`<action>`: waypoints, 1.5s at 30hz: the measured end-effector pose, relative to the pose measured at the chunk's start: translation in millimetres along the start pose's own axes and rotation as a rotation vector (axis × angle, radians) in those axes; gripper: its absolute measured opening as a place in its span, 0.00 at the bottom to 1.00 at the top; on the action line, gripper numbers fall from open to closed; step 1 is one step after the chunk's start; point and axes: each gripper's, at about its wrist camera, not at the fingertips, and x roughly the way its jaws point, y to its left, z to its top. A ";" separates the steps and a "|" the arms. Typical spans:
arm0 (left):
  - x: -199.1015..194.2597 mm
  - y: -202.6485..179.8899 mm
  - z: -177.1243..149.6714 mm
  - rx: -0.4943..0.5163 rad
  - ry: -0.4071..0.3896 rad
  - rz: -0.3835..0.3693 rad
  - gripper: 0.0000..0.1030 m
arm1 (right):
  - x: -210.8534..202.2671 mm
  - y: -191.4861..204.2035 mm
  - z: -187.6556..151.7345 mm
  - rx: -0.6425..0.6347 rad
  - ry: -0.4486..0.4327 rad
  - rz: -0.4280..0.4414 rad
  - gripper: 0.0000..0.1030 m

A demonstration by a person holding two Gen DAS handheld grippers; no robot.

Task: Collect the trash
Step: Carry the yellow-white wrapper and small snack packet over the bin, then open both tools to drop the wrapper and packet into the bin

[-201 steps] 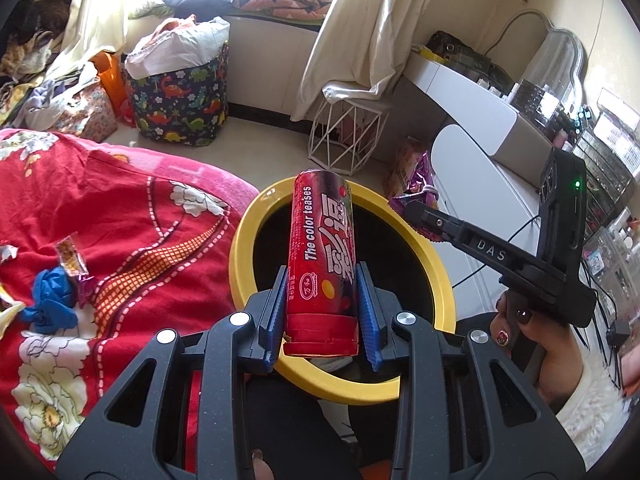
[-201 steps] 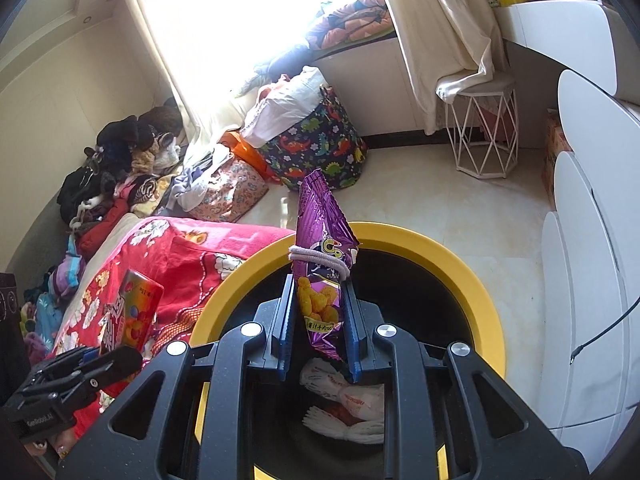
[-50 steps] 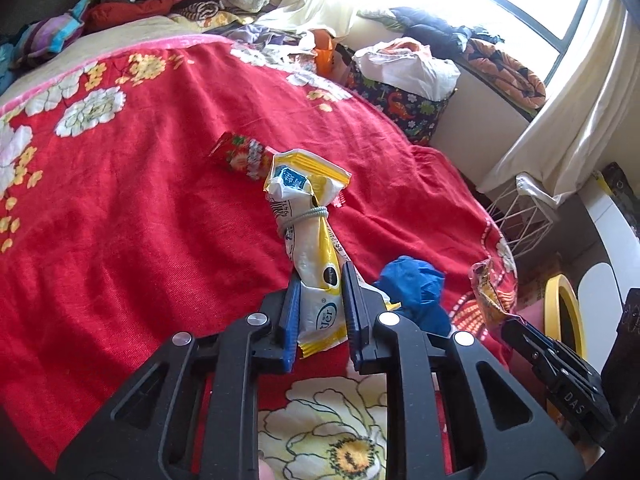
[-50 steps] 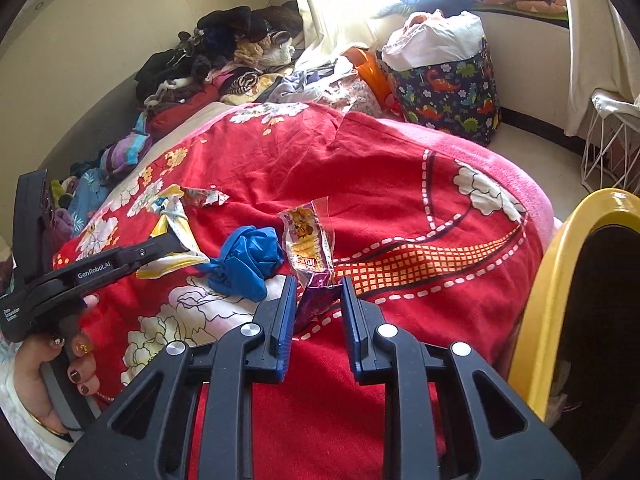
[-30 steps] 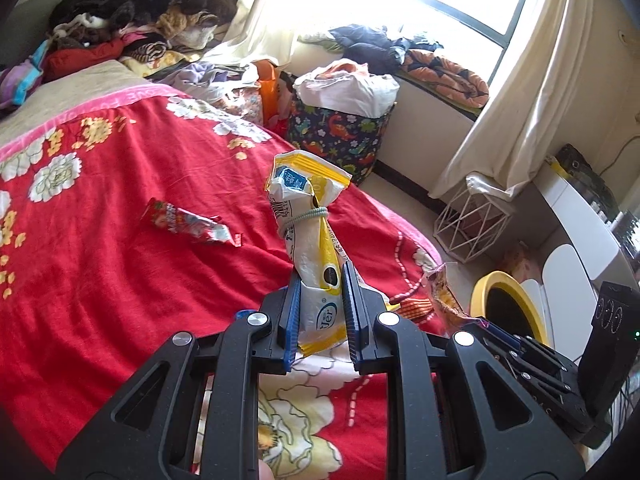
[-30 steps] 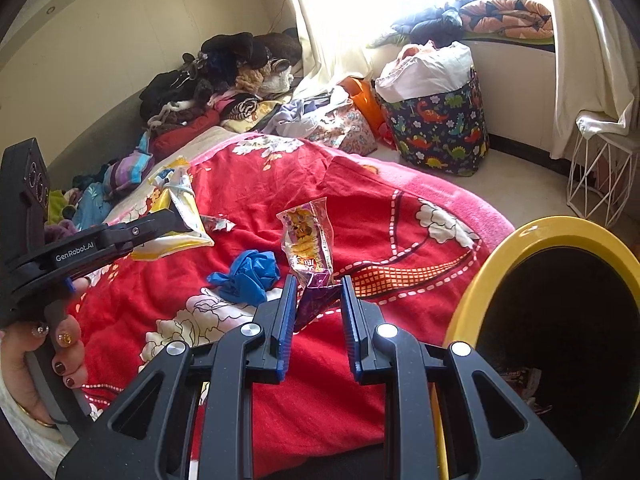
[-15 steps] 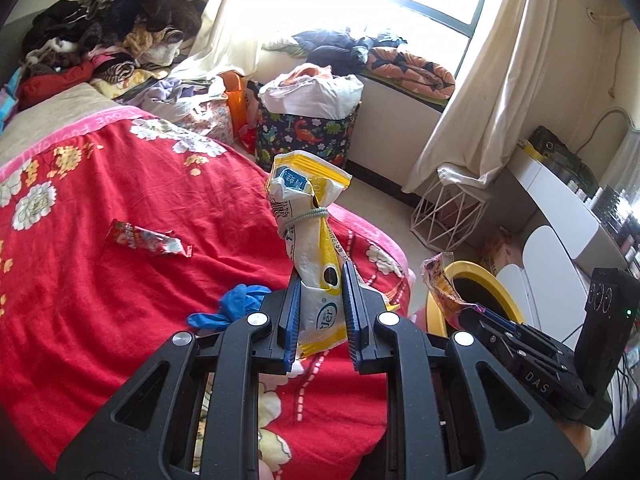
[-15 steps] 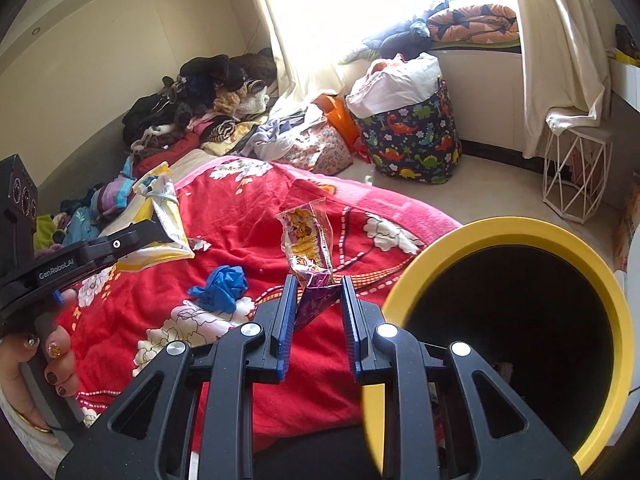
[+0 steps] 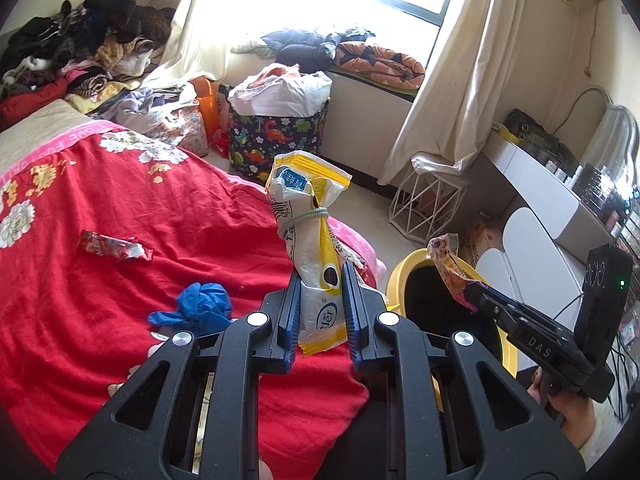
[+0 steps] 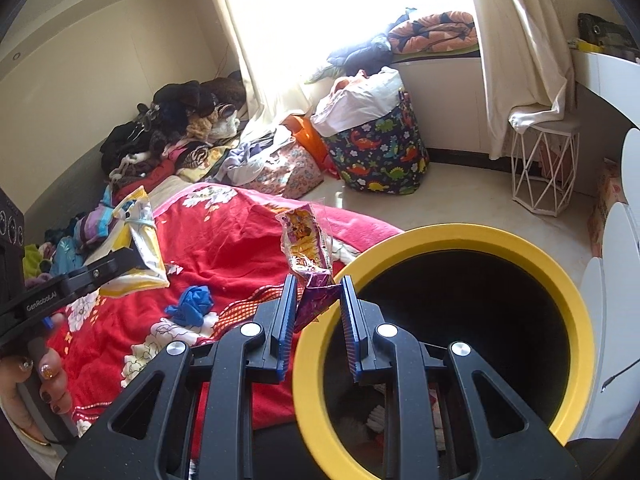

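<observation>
Pinching the light, crinkly yellow snack bag (image 9: 310, 248) low by its stiffer bottom seam in my left gripper (image 9: 318, 312) over the red blanket's (image 9: 120, 280) edge, I clamp the flimsy purple wrapper (image 10: 310, 264) in my right gripper (image 10: 318, 312) at the yellow bin's (image 10: 560, 280) rim.
</observation>
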 end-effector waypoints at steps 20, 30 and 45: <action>11.2 -44.3 -10.3 0.076 0.036 -0.067 0.13 | -29.1 -40.6 -1.2 0.076 -0.039 -0.073 0.21; 20.1 -66.1 -16.3 0.110 0.057 -0.098 0.13 | -39.6 -56.5 -3.7 0.104 -0.042 -0.107 0.21; 40.3 -94.9 -26.1 0.162 0.104 -0.129 0.13 | -40.0 -80.7 -8.1 0.160 -0.025 -0.134 0.21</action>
